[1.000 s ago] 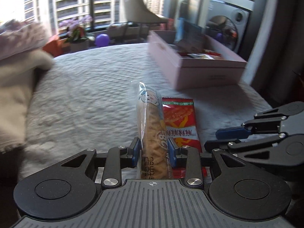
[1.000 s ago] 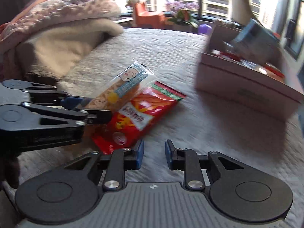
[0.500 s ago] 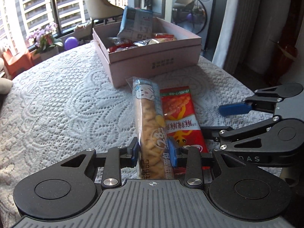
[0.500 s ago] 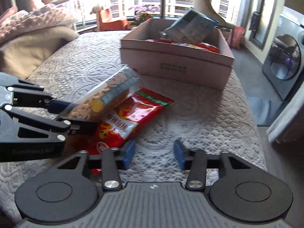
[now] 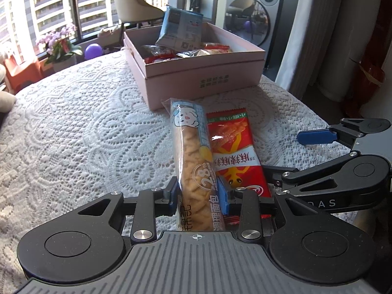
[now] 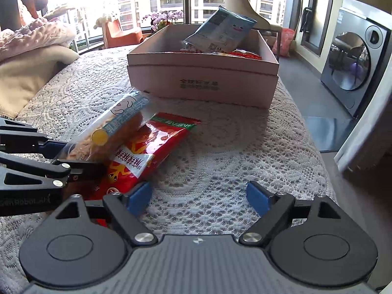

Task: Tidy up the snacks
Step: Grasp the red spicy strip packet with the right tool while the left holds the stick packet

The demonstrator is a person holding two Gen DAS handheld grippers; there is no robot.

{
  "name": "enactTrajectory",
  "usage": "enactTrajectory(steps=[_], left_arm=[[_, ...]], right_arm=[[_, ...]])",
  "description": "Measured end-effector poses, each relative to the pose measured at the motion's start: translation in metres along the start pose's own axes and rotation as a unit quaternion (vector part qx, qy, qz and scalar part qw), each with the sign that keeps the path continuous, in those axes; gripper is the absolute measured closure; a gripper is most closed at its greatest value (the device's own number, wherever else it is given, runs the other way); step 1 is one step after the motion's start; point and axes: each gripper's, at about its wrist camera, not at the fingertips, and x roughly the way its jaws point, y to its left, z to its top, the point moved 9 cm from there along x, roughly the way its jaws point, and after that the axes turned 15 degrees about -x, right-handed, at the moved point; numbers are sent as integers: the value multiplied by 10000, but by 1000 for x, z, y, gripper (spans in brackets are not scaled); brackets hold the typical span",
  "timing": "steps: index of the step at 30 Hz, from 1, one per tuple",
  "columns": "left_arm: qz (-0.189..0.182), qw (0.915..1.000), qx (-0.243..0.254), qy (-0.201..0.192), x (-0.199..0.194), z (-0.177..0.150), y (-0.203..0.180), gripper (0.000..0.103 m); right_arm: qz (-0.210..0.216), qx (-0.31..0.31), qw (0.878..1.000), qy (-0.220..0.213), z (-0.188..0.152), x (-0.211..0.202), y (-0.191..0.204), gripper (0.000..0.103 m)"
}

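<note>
My left gripper (image 5: pixel 198 196) is shut on a long clear noodle-snack packet (image 5: pixel 193 161) and holds it just above the lace cloth; the packet also shows in the right wrist view (image 6: pixel 110 129). A red snack packet (image 5: pixel 232 152) lies flat on the cloth beside and partly under it, also seen in the right wrist view (image 6: pixel 147 152). My right gripper (image 6: pixel 198 196) is open wide and empty, low over the cloth just right of the red packet. The pink box (image 5: pixel 203 78) holds several snacks, with a blue packet (image 5: pixel 181 30) standing in it.
The white lace cloth (image 5: pixel 85 127) covers the table. Blankets (image 6: pixel 31 49) are piled at the left. A washing machine (image 6: pixel 352 66) and a curtain stand beyond the table's right edge. A chair and flowers (image 5: pixel 58 46) stand by the window.
Both grippers swung to face the pink box, which now looks nearer. The right gripper's jaws opened from almost shut to wide. The left gripper kept hold of the noodle packet.
</note>
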Motion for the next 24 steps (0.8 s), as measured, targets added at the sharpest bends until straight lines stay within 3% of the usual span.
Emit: enactTrajectory(steps=[7,9,18,22,24], left_arm=[[-48,9999,-99,25,0,0,2,65],[-91,9998,-170,46,1,0,3,65],[-480,9965,-682,6,8,9,12,66],[-128,9984,-549,-95,-3,6,23,67],[144,9985,-501,-157,-10,3,33,67]], right_arm=[[-76,73,9999,-21,0,2,0,13],[-125,118,9999,-15,-1,4,-1,8],[-175,262,9995,-87,-5,5,0,0],[-56,211,9997,81,-2,3,3,1],[147,241,9996,64,2,0,7,6]])
